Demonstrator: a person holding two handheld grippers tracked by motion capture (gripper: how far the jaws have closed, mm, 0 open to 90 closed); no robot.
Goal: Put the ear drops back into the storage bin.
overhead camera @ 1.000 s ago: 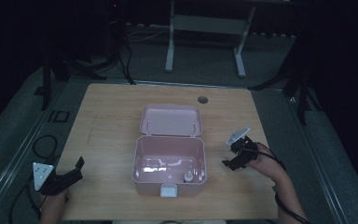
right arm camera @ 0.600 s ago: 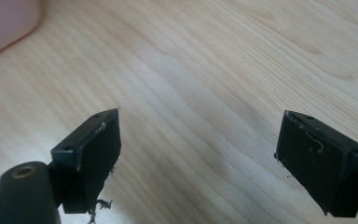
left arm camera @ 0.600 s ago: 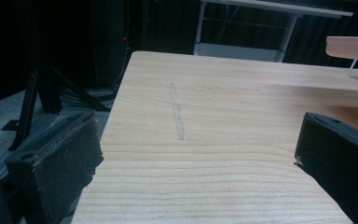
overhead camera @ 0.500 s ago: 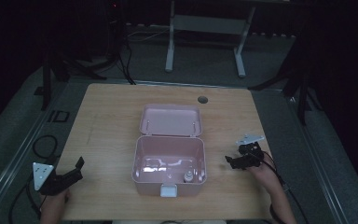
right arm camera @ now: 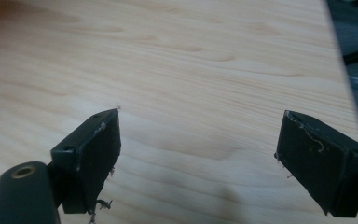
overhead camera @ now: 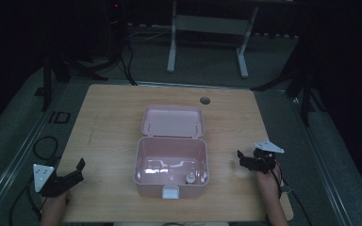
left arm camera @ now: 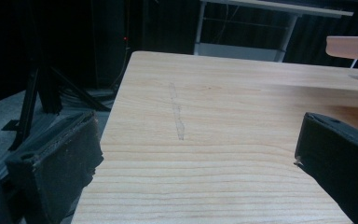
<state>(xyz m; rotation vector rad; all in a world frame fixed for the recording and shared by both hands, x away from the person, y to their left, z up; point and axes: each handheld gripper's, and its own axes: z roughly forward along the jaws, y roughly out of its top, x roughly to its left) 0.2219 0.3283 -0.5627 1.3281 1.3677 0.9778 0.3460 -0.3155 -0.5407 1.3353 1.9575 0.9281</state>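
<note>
**Right gripper withdrawn from the open box; both grippers idle at the table edges**

Compared with one second ago, the right gripper (overhead camera: pixel 249 161) has moved away from the pink box (overhead camera: pixel 171 165) toward the person's side of the table, and now hangs low over bare wood, well apart from the box wall; its jaws stand wide with nothing between them, as the right gripper view confirms; the left gripper (overhead camera: pixel 70 176) has not moved and sits at the near left corner, jaws likewise wide and empty.

The box stands at the table's centre, lid (overhead camera: pixel 172 121) hinged back and lying open behind it; a small pale object (overhead camera: pixel 188 178) rests inside near the front right corner, its nature too small to tell; judged from this, a placement into the box appears complete, and closing the lid is the probable remaining step.

The wooden table (overhead camera: pixel 113 122) is light, clean, with a cable hole (overhead camera: pixel 205 100) at the far edge; the room beyond is dark, with stands and cables on a grey floor.
</note>
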